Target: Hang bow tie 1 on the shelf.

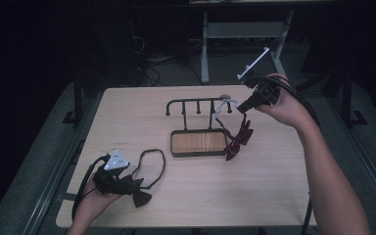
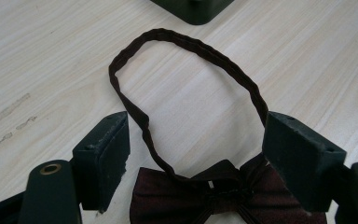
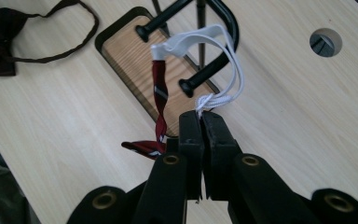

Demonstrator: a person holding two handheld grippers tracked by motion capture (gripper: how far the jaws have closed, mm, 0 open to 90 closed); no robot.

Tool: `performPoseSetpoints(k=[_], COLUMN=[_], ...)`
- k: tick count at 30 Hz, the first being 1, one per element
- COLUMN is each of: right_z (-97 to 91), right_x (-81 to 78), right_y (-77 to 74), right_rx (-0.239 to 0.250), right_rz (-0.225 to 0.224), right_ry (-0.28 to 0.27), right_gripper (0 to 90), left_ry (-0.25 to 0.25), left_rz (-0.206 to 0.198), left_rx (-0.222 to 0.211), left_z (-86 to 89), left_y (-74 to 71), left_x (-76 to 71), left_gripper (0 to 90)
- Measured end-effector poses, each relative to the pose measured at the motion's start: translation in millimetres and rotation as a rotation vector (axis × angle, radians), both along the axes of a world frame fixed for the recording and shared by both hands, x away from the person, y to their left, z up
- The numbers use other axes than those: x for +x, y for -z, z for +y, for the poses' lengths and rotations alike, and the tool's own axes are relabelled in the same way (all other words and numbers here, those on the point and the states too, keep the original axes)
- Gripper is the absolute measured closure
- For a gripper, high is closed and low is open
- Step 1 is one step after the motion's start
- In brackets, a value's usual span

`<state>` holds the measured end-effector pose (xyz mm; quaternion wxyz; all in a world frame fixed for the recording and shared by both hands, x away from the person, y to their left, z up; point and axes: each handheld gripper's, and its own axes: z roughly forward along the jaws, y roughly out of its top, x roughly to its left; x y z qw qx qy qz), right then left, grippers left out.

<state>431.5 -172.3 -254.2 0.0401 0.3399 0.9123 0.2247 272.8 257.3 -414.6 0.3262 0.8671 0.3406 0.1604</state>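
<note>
The right gripper (image 3: 200, 119) has its fingers (image 3: 216, 140) pressed together on the white elastic loop (image 3: 223, 70) of a red bow tie (image 1: 238, 138), up by the black peg rack (image 1: 198, 105), and the bow hangs down beside the rack's wooden base (image 1: 198, 142). The left gripper (image 2: 196, 140) sits low over the tabletop (image 1: 254, 186) with its fingers (image 2: 105, 149) wide apart. A dark bow tie (image 2: 214, 196) lies flat between them, not squeezed, and its strap (image 2: 186, 44) makes a ring on the wood.
</note>
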Motion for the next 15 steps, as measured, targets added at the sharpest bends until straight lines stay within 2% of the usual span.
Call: performPoseSetpoints(k=[6, 15], right_z=[-2.1, -8.6], right_x=[10.0, 18.6], right_y=[7.8, 15.5], right_rx=[0.032, 0.036], right_rz=[0.02, 0.031], right_ry=[0.03, 0.075], right_gripper=[87.0, 84.5], left_ry=[0.004, 0.004], left_rz=[0.005, 0.004], left_rx=[0.004, 0.0], left_z=[-0.2, -0.5], left_y=[1.4, 1.9], left_x=[0.5, 0.7], left_gripper=[23.7, 23.7])
